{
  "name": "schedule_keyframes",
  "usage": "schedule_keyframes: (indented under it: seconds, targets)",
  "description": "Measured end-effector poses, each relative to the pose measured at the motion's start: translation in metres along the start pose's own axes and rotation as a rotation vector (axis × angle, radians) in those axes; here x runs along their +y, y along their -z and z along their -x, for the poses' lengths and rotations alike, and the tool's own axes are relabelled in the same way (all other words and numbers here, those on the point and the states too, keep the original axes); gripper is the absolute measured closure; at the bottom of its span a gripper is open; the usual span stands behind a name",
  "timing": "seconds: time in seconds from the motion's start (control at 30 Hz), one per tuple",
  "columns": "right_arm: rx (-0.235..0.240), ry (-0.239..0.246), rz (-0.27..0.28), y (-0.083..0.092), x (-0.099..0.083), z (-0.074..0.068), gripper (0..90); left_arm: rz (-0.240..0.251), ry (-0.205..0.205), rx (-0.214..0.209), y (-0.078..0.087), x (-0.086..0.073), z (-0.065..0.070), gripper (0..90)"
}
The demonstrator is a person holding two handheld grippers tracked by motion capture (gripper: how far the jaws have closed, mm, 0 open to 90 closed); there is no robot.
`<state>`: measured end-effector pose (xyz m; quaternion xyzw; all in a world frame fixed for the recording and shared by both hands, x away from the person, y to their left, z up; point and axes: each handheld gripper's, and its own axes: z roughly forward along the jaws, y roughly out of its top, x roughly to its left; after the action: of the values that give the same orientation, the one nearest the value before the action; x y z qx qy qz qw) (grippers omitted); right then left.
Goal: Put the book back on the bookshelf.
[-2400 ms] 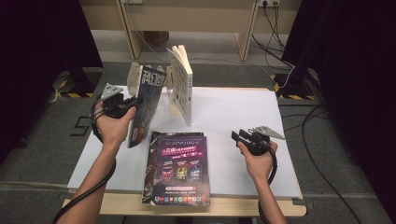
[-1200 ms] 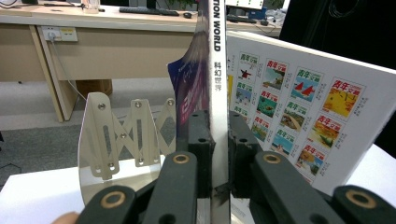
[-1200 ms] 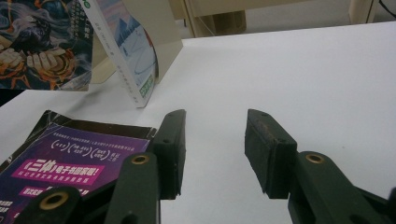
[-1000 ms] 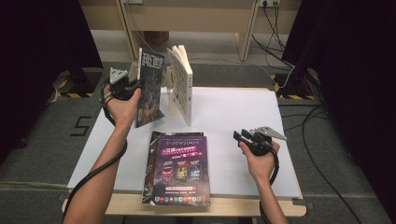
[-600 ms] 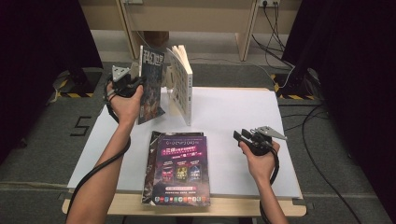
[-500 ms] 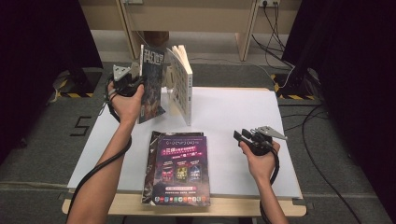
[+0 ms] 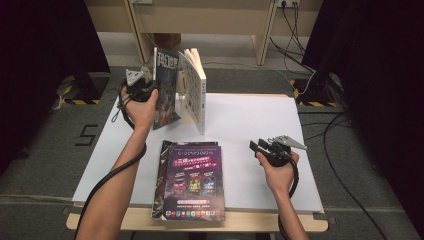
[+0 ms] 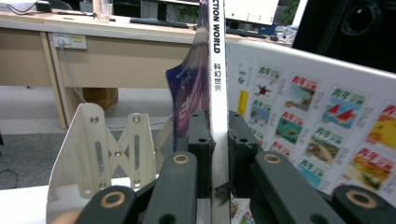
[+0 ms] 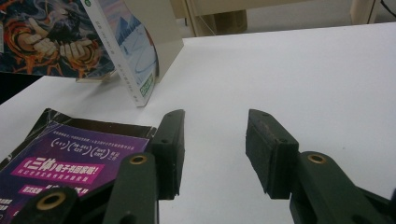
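Observation:
A dark-covered magazine (image 7: 166,87) stands upright at the table's far left, and my left gripper (image 7: 154,91) is shut on its spine. In the left gripper view both jaws of this gripper (image 8: 217,137) press on the white spine (image 8: 217,74). Just right of it a white-covered book (image 7: 196,92) stands on edge, its picture-covered back (image 8: 322,126) close by. Two purple magazines (image 7: 192,182) lie stacked flat at the front edge. My right gripper (image 7: 260,147) rests at the right, open (image 9: 212,149) and holding nothing, just above the white tabletop.
A metal bookend (image 8: 107,144) stands behind the upright books. The white table top (image 7: 250,115) is bare between the standing book and my right hand. Wooden desk legs (image 7: 262,27) and cables (image 7: 300,30) lie beyond the far edge.
My left gripper has carried the dark magazine toward the far edge and stood it more upright, close beside the white book. The right gripper has stayed where it was.

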<state>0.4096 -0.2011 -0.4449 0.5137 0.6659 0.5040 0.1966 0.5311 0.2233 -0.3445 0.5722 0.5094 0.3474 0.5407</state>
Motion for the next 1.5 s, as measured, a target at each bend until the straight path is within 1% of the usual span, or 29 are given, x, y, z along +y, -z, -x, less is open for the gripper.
schedule_keyframes:
  seconds: [0.03,0.13,0.23,0.27,0.4,0.5,0.6,0.63,0.7,0.83,0.93,1.13,1.2,1.33,1.37,1.5]
  targets:
    - [0.0,0.001,-0.002,0.0,0.0,0.0,57.9,0.004,0.005,-0.001,0.0,-0.001,-0.001,82.5]
    - [-0.001,-0.002,-0.001,0.001,0.0,0.001,57.9,0.014,-0.026,0.007,0.002,-0.002,0.001,82.3]
    - [-0.001,-0.003,-0.001,0.002,0.0,0.001,57.7,0.011,-0.043,0.012,0.004,-0.003,0.001,82.2]
    - [-0.001,-0.004,0.001,0.002,0.0,0.001,57.7,0.008,-0.043,0.011,0.005,-0.003,0.001,82.1]
    - [-0.002,-0.002,0.008,0.003,0.0,0.002,57.6,-0.008,-0.039,0.004,0.011,-0.008,-0.001,81.7]
    - [-0.005,-0.014,0.005,0.004,0.0,0.003,57.5,-0.016,-0.056,-0.004,0.018,-0.012,0.0,81.3]
    - [-0.005,-0.013,0.008,0.004,0.001,0.003,57.4,-0.034,-0.07,-0.021,0.026,-0.016,0.003,80.6]
    - [-0.004,-0.018,0.008,0.004,0.001,0.003,57.4,-0.042,-0.083,-0.026,0.028,-0.018,0.003,80.4]
    - [-0.002,-0.019,0.009,0.005,0.001,0.003,57.3,-0.05,-0.081,-0.04,0.032,-0.02,0.002,80.3]
    - [-0.002,-0.022,0.006,0.005,0.0,0.003,57.2,-0.073,-0.094,-0.039,0.04,-0.023,0.002,79.2]
    - [0.001,-0.018,0.001,0.004,0.0,0.003,57.2,-0.097,-0.103,-0.055,0.045,-0.025,0.002,77.8]
    - [0.005,-0.019,-0.002,0.003,-0.001,0.002,57.0,-0.119,-0.08,-0.081,0.046,-0.028,0.0,75.8]
    - [0.006,-0.02,-0.005,0.003,-0.001,0.002,57.0,-0.117,-0.054,-0.096,0.044,-0.027,-0.002,75.0]
    - [0.007,-0.024,-0.003,0.003,-0.001,0.002,56.6,-0.101,-0.033,-0.1,0.043,-0.023,-0.003,73.4]
    - [0.007,-0.025,-0.003,0.003,-0.001,0.002,56.6,-0.1,-0.033,-0.099,0.042,-0.022,-0.003,73.0]
    - [0.012,-0.027,-0.004,0.003,-0.001,0.002,56.3,-0.109,-0.01,-0.11,0.038,-0.019,-0.003,70.5]
